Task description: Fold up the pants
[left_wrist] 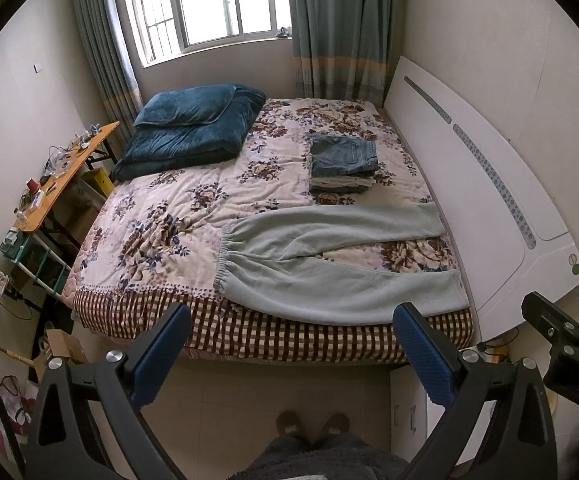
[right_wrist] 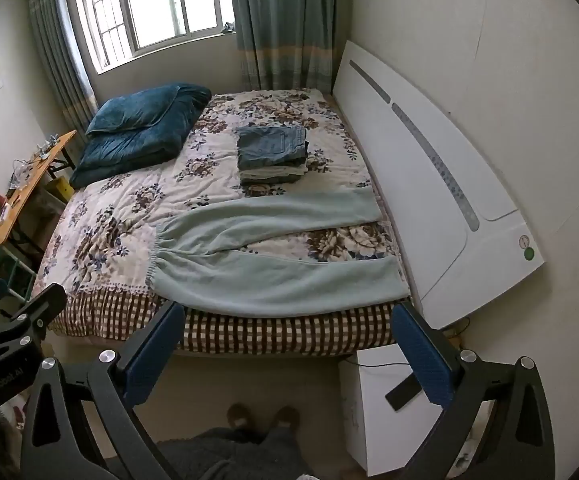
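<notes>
Pale green fleece pants [left_wrist: 329, 260] lie spread flat on the near right part of the bed, waistband to the left, two legs apart and pointing right toward the headboard. They also show in the right wrist view [right_wrist: 273, 256]. My left gripper [left_wrist: 291, 344] is open and empty, held above the floor short of the bed's near edge. My right gripper [right_wrist: 285, 340] is open and empty at the same distance; it also shows at the right edge of the left wrist view [left_wrist: 557, 312].
A stack of folded pants [left_wrist: 343, 164] with jeans on top sits mid-bed. A folded blue quilt and pillow [left_wrist: 193, 128] lie far left. White headboard [left_wrist: 489, 184] at right, white nightstand [right_wrist: 381, 408] near right, cluttered wooden table [left_wrist: 65, 172] at left.
</notes>
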Tool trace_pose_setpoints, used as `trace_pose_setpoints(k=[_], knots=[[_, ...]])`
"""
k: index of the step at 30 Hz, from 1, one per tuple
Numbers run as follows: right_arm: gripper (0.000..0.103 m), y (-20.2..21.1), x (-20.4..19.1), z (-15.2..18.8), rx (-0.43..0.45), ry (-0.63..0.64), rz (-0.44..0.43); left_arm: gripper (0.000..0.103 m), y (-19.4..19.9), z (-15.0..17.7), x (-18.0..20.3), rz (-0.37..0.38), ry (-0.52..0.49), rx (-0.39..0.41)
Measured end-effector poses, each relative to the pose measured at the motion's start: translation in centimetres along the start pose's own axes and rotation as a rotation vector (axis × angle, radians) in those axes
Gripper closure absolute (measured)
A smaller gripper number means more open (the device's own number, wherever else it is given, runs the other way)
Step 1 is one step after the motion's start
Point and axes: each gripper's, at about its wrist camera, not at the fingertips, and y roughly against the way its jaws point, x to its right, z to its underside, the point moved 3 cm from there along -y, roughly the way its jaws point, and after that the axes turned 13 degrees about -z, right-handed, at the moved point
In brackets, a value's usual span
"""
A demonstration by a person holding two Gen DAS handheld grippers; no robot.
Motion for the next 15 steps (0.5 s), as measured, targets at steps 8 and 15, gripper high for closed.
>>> trace_pose_setpoints(k=[8,15], knots=[[0.0,0.03,-0.08,0.17,0.002,-0.001,-0.005,0.0,0.44,-0.33,-0.05,0.001,0.001,0.002],[0.0,0.13,-0.26,0.22,0.004,-0.006,-0.013,0.0,0.66,-0.79,0.06,0.001,-0.004,0.004]])
